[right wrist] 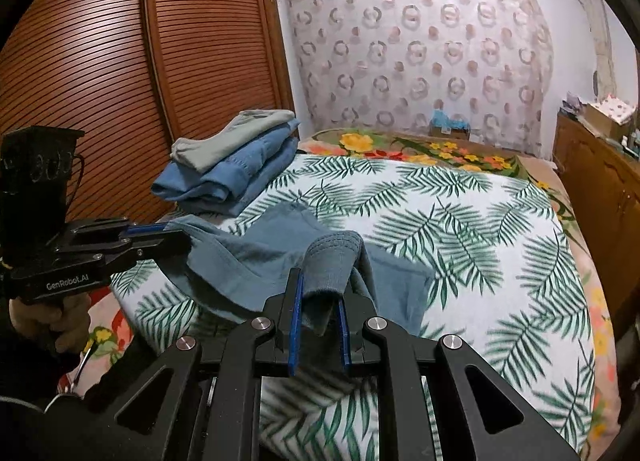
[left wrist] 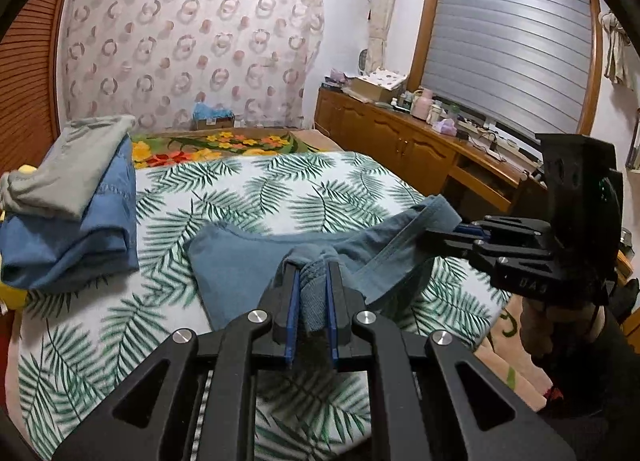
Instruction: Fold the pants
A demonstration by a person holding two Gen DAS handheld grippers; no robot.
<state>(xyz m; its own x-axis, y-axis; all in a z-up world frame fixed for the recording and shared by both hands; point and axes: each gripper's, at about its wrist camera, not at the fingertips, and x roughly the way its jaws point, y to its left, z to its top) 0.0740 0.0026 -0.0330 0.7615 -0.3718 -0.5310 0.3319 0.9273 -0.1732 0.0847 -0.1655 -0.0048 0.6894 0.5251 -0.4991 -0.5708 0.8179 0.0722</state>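
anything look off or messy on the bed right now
Nothing stands out. The blue-grey pants are bunched only because both grippers hold them mid-fold: left gripper, right gripper. The folded clothes stack sits tidily at the bed's edge.

We cannot see where the pants end: their near part runs under the left gripper, whose body covers it, and the right wrist view hides the same stretch behind the right gripper. Left of the pants, the folded pile is cut by the picture's edge, and the yellow thing under it stays unreadable. Beyond the pants, the small items on the wooden cabinet are too tiny to tell apart.
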